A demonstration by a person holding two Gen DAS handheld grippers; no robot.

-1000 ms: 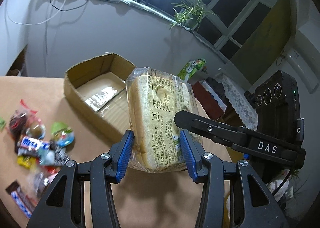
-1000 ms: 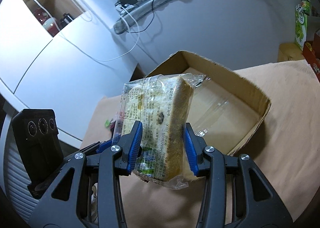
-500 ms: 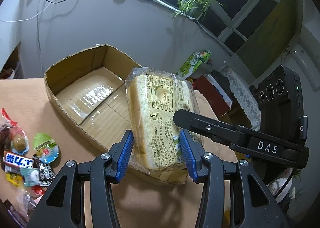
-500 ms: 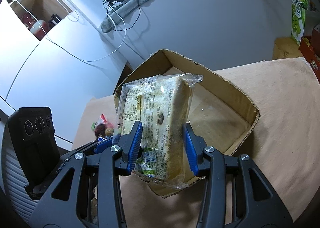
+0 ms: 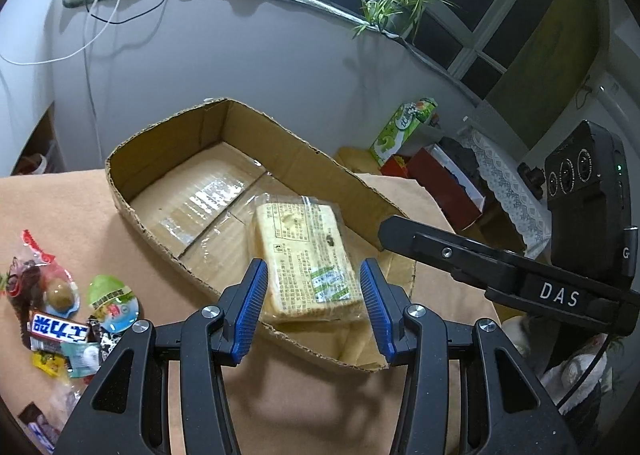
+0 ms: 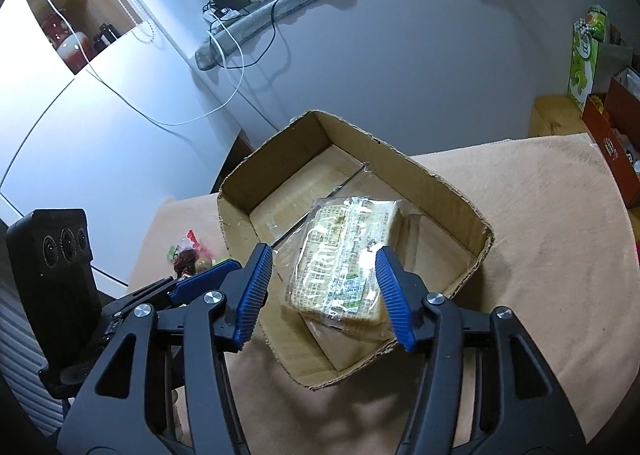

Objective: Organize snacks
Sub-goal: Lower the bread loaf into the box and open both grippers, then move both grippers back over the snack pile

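1. Lying flat inside the cardboard box (image 5: pixel 168 143), toward its near end: the wrapped bread pack (image 5: pixel 306 259), label side up, seen also from the right wrist view (image 6: pixel 340 259).
2. Hovering above the box's near rim: left gripper (image 5: pixel 310 305), blue pads spread wide, clear of the pack on both sides, holding nothing.
3. Likewise spread and holding nothing: right gripper (image 6: pixel 326 293), pads apart to either side of the pack.
4. Crossing in from the right of the left view: the right gripper's black body, over the box's far corner.
5. Resting on the tan tablecloth (image 5: pixel 60 199): the box, with clear tape across its floor.
6. Heaped on the cloth left of the box: loose snacks (image 5: pixel 68 319), among them a jelly cup and a wrapped bar.
7. Beyond the table to the right: a green carton (image 5: pixel 404 127) and a red box (image 5: pixel 440 183).
8. Along the window sill: a potted plant (image 5: pixel 392 11) and trailing cables (image 5: pixel 100 15).
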